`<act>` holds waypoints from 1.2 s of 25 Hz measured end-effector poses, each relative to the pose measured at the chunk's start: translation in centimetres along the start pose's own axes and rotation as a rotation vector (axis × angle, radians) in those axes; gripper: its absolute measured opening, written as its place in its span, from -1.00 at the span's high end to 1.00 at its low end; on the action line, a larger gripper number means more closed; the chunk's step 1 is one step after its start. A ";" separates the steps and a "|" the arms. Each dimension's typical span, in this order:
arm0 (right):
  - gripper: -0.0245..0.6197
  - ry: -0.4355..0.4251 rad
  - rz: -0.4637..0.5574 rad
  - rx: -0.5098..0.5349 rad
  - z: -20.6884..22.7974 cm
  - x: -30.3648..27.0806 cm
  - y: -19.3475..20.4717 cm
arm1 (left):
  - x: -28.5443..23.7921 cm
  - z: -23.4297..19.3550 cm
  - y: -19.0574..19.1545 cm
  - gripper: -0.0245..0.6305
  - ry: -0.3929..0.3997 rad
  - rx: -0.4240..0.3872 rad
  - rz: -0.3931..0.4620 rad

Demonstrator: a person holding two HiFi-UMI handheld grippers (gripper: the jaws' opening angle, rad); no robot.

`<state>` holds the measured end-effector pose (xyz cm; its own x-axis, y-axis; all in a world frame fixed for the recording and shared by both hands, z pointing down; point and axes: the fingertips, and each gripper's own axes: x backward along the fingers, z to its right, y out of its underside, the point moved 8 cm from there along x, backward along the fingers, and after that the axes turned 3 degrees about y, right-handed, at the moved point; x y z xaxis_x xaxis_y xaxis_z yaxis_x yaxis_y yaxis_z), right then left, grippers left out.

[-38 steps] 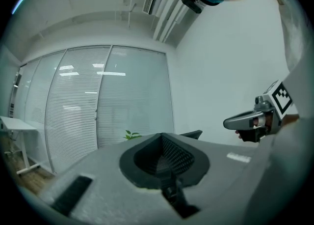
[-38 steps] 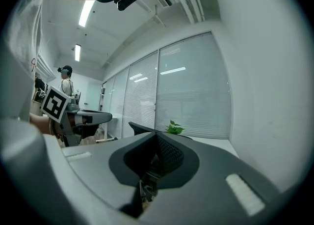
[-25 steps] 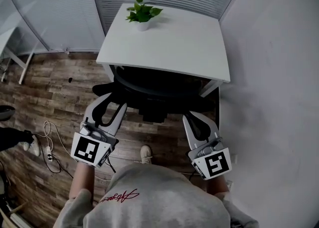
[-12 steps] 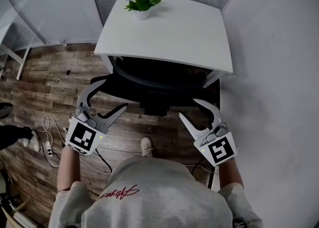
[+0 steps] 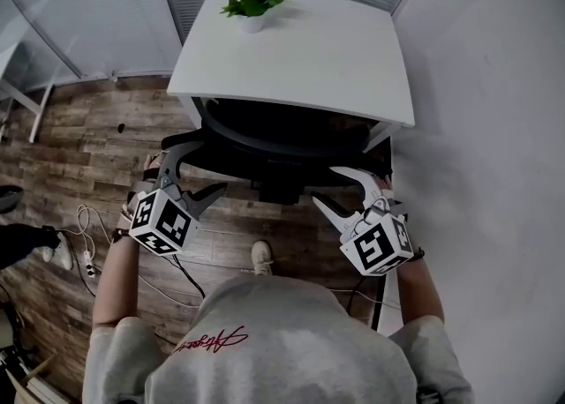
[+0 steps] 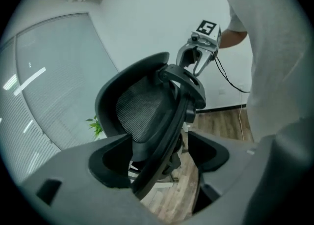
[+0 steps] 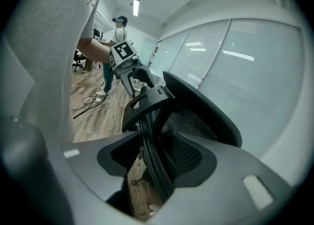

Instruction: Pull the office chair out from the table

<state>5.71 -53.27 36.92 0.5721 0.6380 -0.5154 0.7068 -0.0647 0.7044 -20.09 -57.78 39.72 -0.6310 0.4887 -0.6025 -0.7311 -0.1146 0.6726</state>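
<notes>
**Inspector:** Position of the chair?

**Assessor:** The chair (image 5: 282,142) stands tucked under the near edge of the bench (image 5: 300,67), with its seat beneath the top and its backrest towards the person. In my judgement it has not been pulled out at all.

**Inspector:** State of each hand-held gripper?

**Assessor:** The left hand-held gripper (image 5: 196,173) sits at the backrest's left edge. Its jaws are wide apart and have just been opening. Its own view shows the back frame (image 6: 164,130) between them, with neither pad pressing on it. The right hand-held gripper (image 5: 331,188) sits at the right edge. Its jaws are also apart and have also just been opening. The frame rib (image 7: 152,155) stands between them, unclamped.

**Inspector:** Progress?

**Assessor:** Early. Both hand-held grippers straddle the frame, but neither has a hold. What is left, as I judge it, is to close both on the frame and then draw the chair back over the floor (image 5: 88,142) until it is clear of the bench.

**Inspector:** Anything else?

**Assessor:** A plant (image 5: 252,7) stands at the bench's far side, well apart from the chair. Cables (image 5: 88,257) lie on the floor to the left.
</notes>
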 end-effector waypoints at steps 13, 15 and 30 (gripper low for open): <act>0.19 -0.049 -0.165 0.188 -0.7 -3.2 1.8 | -4.3 2.0 0.2 -0.09 0.094 -0.304 -0.227; 0.19 -0.044 -0.178 0.205 -0.8 -3.4 1.9 | -4.6 2.1 0.3 -0.07 0.102 -0.332 -0.256; 0.18 -0.048 -0.265 0.333 -1.4 -5.9 2.4 | -6.8 3.7 0.6 0.01 0.113 -0.532 -0.373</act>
<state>3.41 -56.11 42.38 0.3654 0.6303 -0.6850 0.9233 -0.1521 0.3526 -15.26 -58.01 45.78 -0.3127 0.4883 -0.8147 -0.9163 -0.3810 0.1233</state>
